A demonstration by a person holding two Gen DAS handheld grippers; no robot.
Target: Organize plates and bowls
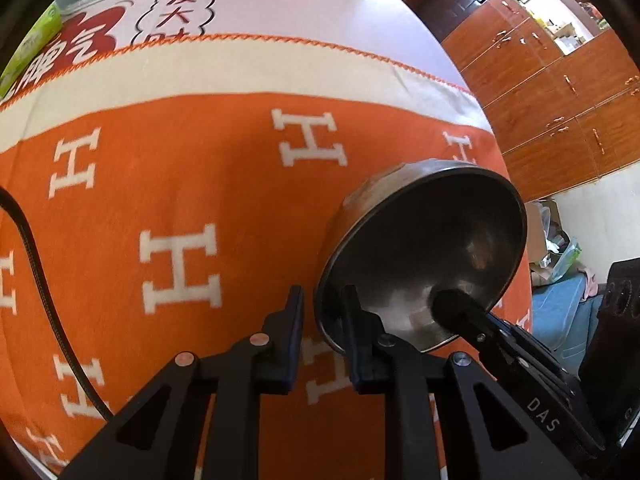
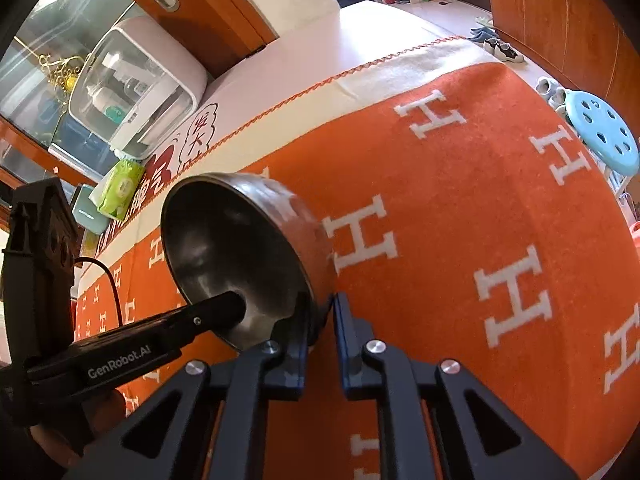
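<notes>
Steel bowl [image 1: 424, 256], dark and shiny, tilted on an orange blanket [image 1: 180, 184] with white H letters; blanket covers the table [image 1: 320, 12].

Left claw [image 1: 322, 320]: nearly closed, clamped on the bowl's rim at 7 o'clock, one finger inside, the other outside.

Right claw [image 2: 322, 316]: closed tight on the same bowl's rim at its 5 o'clock, one finger in the bowl, the other outside against the wall.

Each claw's inner finger shows in the other's view, reaching into the bowl.

Also present: green wipes pack [image 2: 120, 188] at the table's 10 o'clock edge, white appliance [image 2: 136, 88] beyond it, blue stool [image 2: 604, 136] at 2 o'clock on the floor.
</notes>
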